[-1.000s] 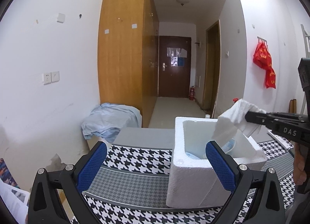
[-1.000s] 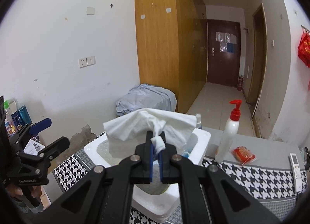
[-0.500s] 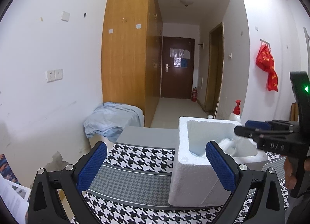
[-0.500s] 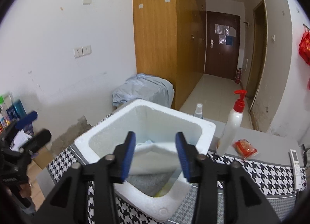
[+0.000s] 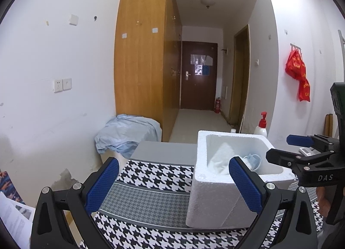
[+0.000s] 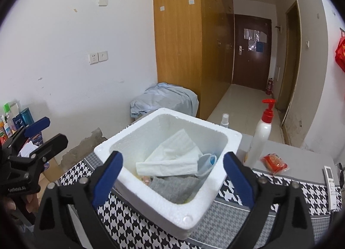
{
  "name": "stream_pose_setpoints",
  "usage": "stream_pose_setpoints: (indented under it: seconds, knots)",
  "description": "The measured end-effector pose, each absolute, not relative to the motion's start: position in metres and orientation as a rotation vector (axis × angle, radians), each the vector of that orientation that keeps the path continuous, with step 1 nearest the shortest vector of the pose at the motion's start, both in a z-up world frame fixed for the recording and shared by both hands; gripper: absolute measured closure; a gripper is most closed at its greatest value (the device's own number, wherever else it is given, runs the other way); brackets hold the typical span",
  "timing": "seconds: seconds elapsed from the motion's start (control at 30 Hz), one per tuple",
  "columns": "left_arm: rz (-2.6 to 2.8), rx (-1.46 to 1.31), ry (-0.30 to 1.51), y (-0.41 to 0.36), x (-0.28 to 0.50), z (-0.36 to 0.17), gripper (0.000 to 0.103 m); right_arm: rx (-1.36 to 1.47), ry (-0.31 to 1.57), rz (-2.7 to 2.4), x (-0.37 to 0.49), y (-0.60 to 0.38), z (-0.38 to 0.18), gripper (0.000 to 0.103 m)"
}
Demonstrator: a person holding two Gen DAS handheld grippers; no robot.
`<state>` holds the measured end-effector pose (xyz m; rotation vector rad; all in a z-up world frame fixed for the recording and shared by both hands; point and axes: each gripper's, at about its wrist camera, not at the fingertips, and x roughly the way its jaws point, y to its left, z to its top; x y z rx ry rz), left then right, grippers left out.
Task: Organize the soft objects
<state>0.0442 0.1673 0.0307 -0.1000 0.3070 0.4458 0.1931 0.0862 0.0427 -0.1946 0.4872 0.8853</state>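
Note:
A white foam box (image 6: 212,174) stands on the houndstooth table cover (image 6: 120,212); it also shows in the left wrist view (image 5: 215,201). A white cloth (image 6: 172,158) lies inside it on top of a grey cloth (image 6: 172,186) and a light blue face mask (image 6: 208,160). The cloth (image 5: 222,158) and mask (image 5: 252,159) show in the left wrist view too. My right gripper (image 6: 172,178) is open and empty, just above the box's near rim. My left gripper (image 5: 172,184) is open and empty, left of the box.
A white pump bottle with red top (image 6: 261,134), a small spray bottle (image 6: 224,119), a red packet (image 6: 273,162) and a remote control (image 6: 331,180) lie on the table behind and right of the box. A blue cloth heap (image 5: 127,134) sits by the wardrobe.
My right gripper opened and let the white cloth drop into the foam box, then drew back above the rim. My left gripper stayed open in place.

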Motion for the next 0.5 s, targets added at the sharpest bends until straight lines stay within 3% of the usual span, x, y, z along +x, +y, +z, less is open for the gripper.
stream_pose_setpoints:
  seconds: [0.5]
  knots:
    - [0.379,-0.085,0.274,0.128,0.034,0.047,0.001,-0.15,0.419,0.851,0.169,0.029,0.057,0.003]
